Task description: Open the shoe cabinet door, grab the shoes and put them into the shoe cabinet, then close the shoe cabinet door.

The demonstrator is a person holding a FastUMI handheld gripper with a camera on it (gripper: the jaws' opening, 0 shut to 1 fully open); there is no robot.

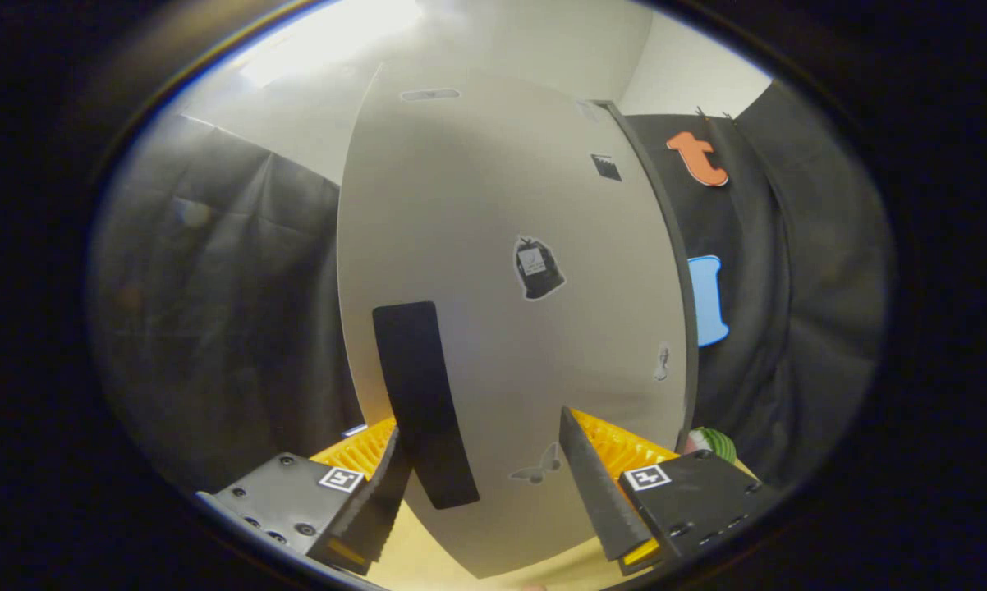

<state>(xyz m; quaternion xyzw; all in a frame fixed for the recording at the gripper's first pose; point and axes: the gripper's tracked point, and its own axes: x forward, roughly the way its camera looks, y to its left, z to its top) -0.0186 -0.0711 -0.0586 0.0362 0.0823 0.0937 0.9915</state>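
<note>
Gripper (484, 492) fingers spread wide, gripping nothing. Between them, close ahead: the shoe cabinet door (493, 271), its black handle strip (421, 402) just inside the left finger (376, 501). Risk: closing from here, the right finger meets flat panel and slips off the handle. Shoes unseen; something green (713, 443) sits beyond the right finger.

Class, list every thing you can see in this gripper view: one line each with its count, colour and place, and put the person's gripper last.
Door: one, pale grey, just ahead of the fingers.
Handle: one, black strip, low on the door, by the left finger.
Stickers: several, black or grey, scattered over the door.
Green object: one, beyond the right finger, at the door's right edge; too little shows to identify.
Gripper: one, black fingers on orange bases, open, fingers apart before the door, holding nothing.
</note>
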